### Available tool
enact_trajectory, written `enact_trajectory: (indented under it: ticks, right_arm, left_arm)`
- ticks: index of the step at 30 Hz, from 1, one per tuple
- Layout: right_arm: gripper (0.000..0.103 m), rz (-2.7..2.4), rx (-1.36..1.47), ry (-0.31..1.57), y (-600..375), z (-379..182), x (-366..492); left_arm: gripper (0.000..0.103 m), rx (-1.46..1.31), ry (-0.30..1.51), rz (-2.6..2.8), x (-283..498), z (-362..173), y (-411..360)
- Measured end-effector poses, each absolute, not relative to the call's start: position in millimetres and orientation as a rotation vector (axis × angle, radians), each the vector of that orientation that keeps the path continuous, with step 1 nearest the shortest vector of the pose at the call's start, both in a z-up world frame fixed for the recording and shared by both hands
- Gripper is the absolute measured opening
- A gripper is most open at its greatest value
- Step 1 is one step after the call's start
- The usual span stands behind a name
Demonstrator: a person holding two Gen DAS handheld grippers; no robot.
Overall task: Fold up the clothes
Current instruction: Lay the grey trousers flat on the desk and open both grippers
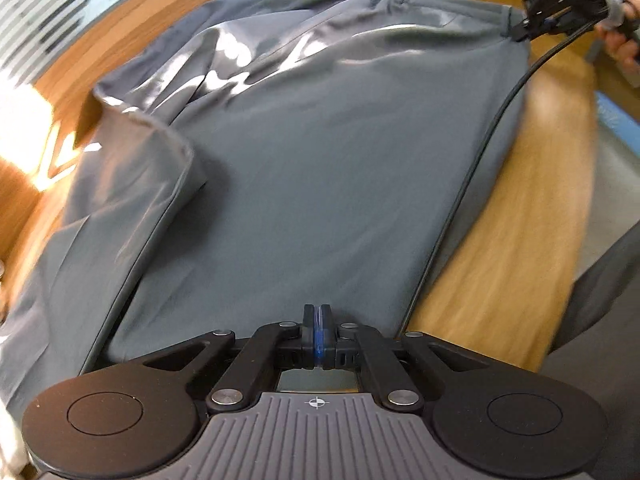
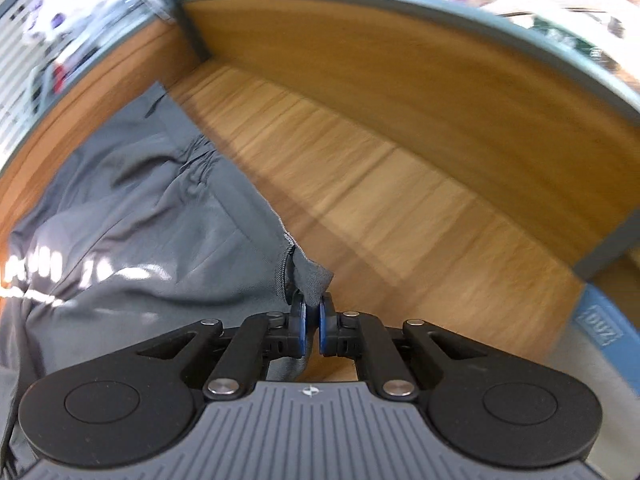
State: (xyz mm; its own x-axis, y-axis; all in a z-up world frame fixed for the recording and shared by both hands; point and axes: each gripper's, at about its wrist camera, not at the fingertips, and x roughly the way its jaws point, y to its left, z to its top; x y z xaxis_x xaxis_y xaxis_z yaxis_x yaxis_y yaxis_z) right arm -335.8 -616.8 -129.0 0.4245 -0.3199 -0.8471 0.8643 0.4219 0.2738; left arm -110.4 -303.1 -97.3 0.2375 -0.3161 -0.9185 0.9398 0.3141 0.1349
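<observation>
A grey garment (image 1: pixel 304 168) with an elastic waistband lies spread on the wooden table (image 1: pixel 504 240). One flap is folded over on its left side. My left gripper (image 1: pixel 317 312) points down at the garment's near edge, jaws pressed together with the thin cloth at their tips. At the far right corner, the right gripper (image 1: pixel 520 32) is held by a hand (image 1: pixel 624 40). In the right wrist view, my right gripper (image 2: pixel 313 308) is shut on a corner of the waistband (image 2: pixel 314 276), and the garment (image 2: pixel 140 232) stretches away to the left.
A black cable (image 1: pixel 480 184) trails from the right gripper along the garment's right edge. A raised wooden panel (image 2: pixel 400 60) bounds the table behind. Bare wood (image 2: pixel 400 208) lies right of the garment. A blue box (image 2: pixel 600 328) stands at the table's right end. Sunlight glares on the left (image 1: pixel 36 152).
</observation>
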Motion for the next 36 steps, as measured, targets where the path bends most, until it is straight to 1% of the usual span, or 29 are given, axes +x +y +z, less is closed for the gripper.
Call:
enact_trajectory:
  ticks: [12,15,16,17,18,19,21,24,26,28,29,36]
  right_arm:
    - [0.007,-1.081,0.722,0.815,-647,-121,-405]
    - [0.008,-1.084,0.692,0.843,-651,-121,-405]
    - [0.009,-1.081,0.681,0.855,-652,-121,-404]
    - [0.016,-1.083,0.647,0.875,-650,-120,-400]
    - [0.02,-1.086,0.611,0.895,-649,-118,-396]
    - [0.029,-1.077,0.579,0.9,-645,-114,-392]
    - [0.04,-1.058,0.515,0.908,-639,-107,-385]
    - [0.045,-1.012,0.447,0.916,-628,-96,-375]
    - [0.049,-0.957,0.441,0.916,-620,-89,-367]
    - [0.052,-0.903,0.435,0.917,-611,-83,-359]
    - [0.054,-0.87,0.438,0.919,-605,-81,-354]
    - [0.054,-0.651,0.453,0.939,-557,-75,-314]
  left_arm:
    - [0.002,0.767,0.94,-1.191,-115,-83,-350]
    - [0.006,0.753,0.938,-1.202,-106,-79,-351]
    - [0.013,0.743,0.936,-1.198,-104,-77,-348]
    - [0.024,0.732,0.935,-1.194,-102,-74,-346]
    - [0.03,0.722,0.928,-1.183,-101,-70,-342]
    - [0.038,0.713,0.919,-1.167,-100,-65,-338]
    - [0.04,0.687,0.907,-1.126,-97,-56,-330]
    - [0.045,0.645,0.894,-1.027,-82,-48,-312]
    - [0.052,0.622,0.88,-0.952,-71,-42,-294]
    - [0.056,0.606,0.877,-0.877,-60,-38,-273]
    - [0.056,0.612,0.881,-0.844,-54,-38,-262]
    - [0.059,0.672,0.899,-0.695,-21,-46,-186]
